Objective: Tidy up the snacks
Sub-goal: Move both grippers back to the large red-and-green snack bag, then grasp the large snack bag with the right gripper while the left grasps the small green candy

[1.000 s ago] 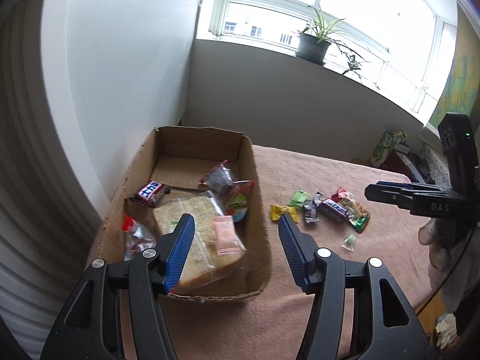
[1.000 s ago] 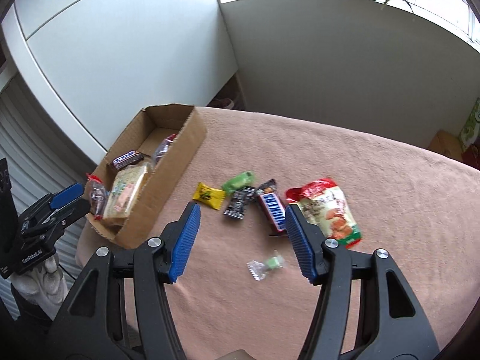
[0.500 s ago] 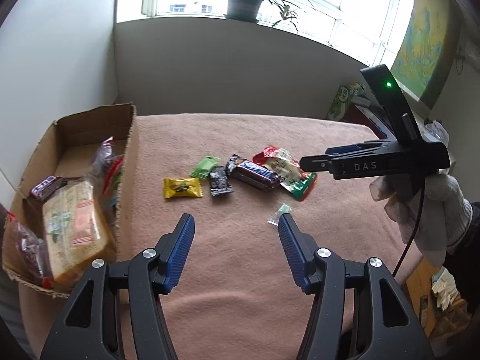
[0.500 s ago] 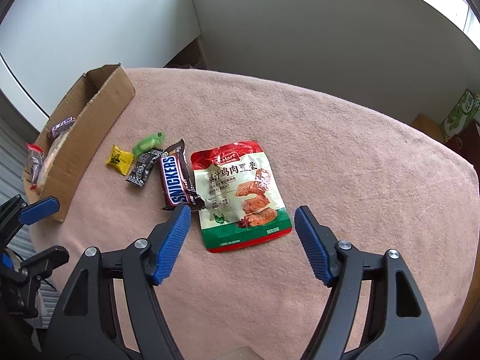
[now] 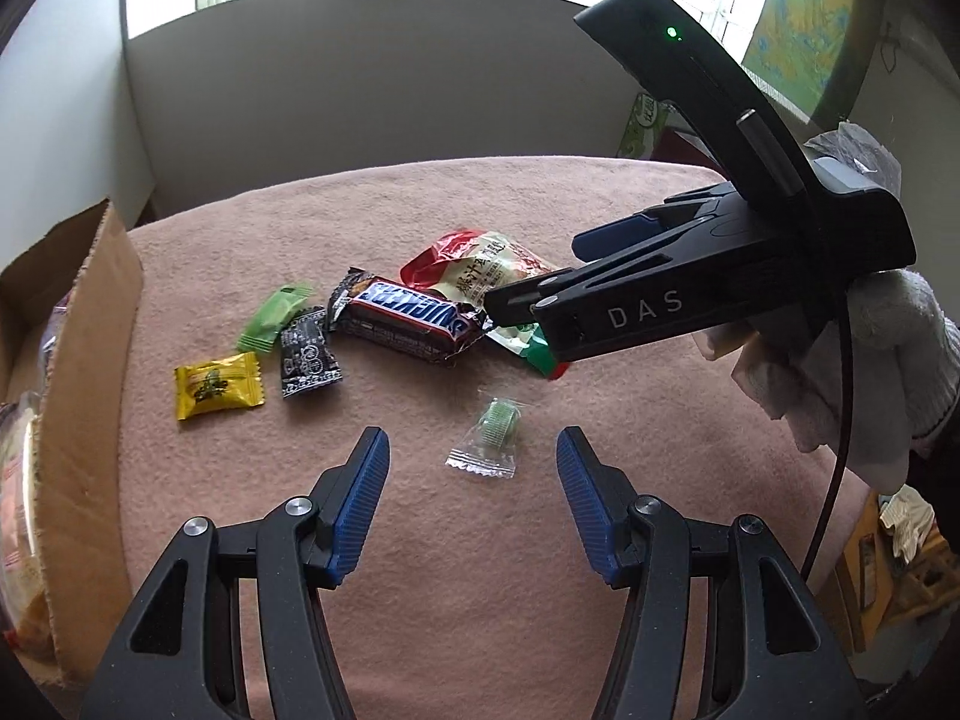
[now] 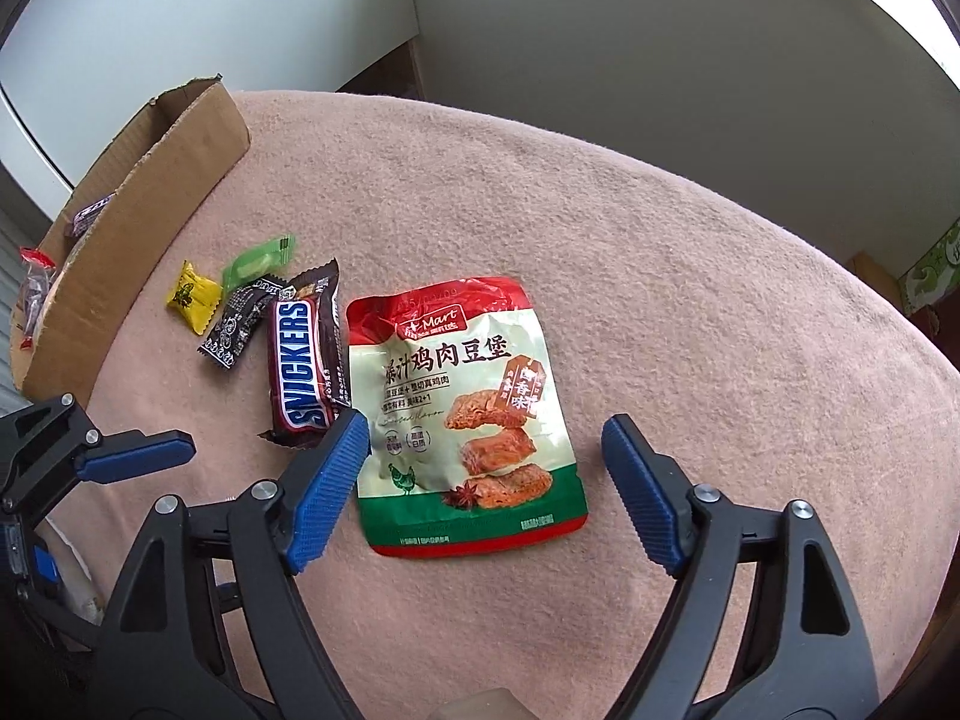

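Both claws lined up over loose snacks, neither gripping yet.

I have the left claw (image 5: pixel 474 498) open and empty, poised over the small clear candy (image 5: pixel 487 437), which lies on the counter (image 5: pixel 600 630) ahead of and between the pads. My right claw (image 6: pixel 486 480) has just been opening its jaws; they straddle the pouch (image 6: pixel 465 414), which lies flat between them, pads not pressing on it, so I judge that wide spread is to fit its width. Its left pad sits right at the Snickers (image 6: pixel 306 360), so a close could nudge it. The black (image 6: pixel 237 324), green (image 6: pixel 258 261) and yellow (image 6: pixel 192 297) candies lie near the box (image 6: pixel 138 228), already holding some snacks, where I judge these 6 belong.
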Demonstrator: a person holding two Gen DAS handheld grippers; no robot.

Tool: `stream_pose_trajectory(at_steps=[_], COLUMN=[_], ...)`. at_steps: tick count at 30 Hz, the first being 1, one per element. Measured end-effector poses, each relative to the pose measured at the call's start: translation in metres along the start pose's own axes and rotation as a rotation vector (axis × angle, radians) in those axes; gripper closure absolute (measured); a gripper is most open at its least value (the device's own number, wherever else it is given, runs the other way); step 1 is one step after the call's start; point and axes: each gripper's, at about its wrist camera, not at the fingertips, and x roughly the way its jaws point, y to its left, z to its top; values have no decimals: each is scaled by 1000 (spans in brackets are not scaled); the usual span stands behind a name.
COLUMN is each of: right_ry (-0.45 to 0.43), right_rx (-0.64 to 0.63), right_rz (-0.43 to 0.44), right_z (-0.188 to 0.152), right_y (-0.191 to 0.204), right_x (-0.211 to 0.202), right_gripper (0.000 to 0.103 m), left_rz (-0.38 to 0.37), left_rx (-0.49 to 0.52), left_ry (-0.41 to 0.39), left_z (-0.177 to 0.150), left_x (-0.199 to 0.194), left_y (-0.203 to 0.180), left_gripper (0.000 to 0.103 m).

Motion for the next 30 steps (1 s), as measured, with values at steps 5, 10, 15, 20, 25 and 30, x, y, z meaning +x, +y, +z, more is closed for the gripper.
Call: stream_pose_trajectory(at_steps=[5, 10, 15, 20, 25, 30], right_ry=[9, 11, 20, 27, 27, 18], right_rx=[-19, -33, -58, -59, -51, -18], right_rz=[-19, -14, -27, -32, -35, -16], right_z=[5, 4, 4, 4, -2, -6], right_y=[2, 5, 10, 11, 10, 9], right_x=[9, 8, 13, 13, 3, -6], right_gripper=[12, 12, 12, 18, 39, 62], left_rz=[-9, -23, -20, -15, -12, -28], left_rx=[4, -8, 6, 4, -2, -30], left_ry=[19, 29, 29, 30, 30, 26], left_z=[1, 2, 3, 6, 9, 7], left_x=[13, 18, 21, 23, 25, 23], left_y=[-2, -5, -9, -10, -13, -6], left_gripper=[45, 50, 68, 79, 80, 80])
